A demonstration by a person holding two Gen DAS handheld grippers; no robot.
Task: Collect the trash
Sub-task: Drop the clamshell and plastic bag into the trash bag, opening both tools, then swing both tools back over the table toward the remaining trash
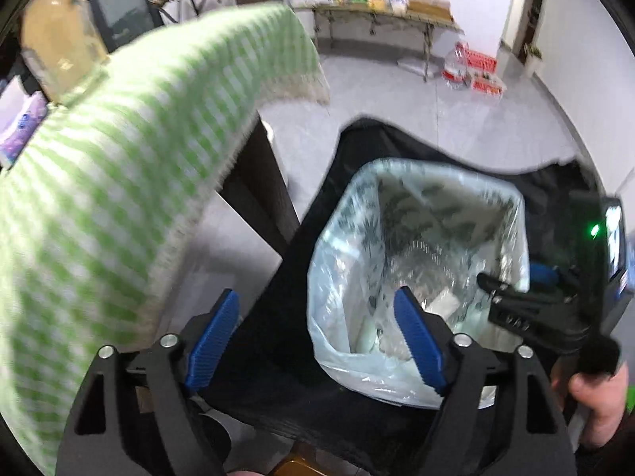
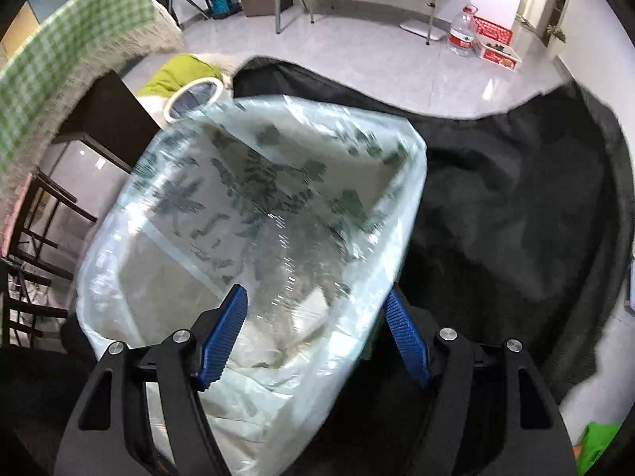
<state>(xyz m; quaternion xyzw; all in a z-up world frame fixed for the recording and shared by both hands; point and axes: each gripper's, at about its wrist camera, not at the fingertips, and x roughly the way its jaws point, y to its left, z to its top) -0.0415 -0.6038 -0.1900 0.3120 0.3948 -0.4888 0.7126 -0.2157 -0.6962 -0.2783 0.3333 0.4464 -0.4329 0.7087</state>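
- At far left we see the green-checked cloth draped over the tabletop edge.
- Our left claw stands wide apart, holding nothing, above the black cloth.
- The lined trash bin stands upright on it, mouth up; pale trash lies inside.
- Our right claw, spread wide and empty, straddles the bin's near rim.
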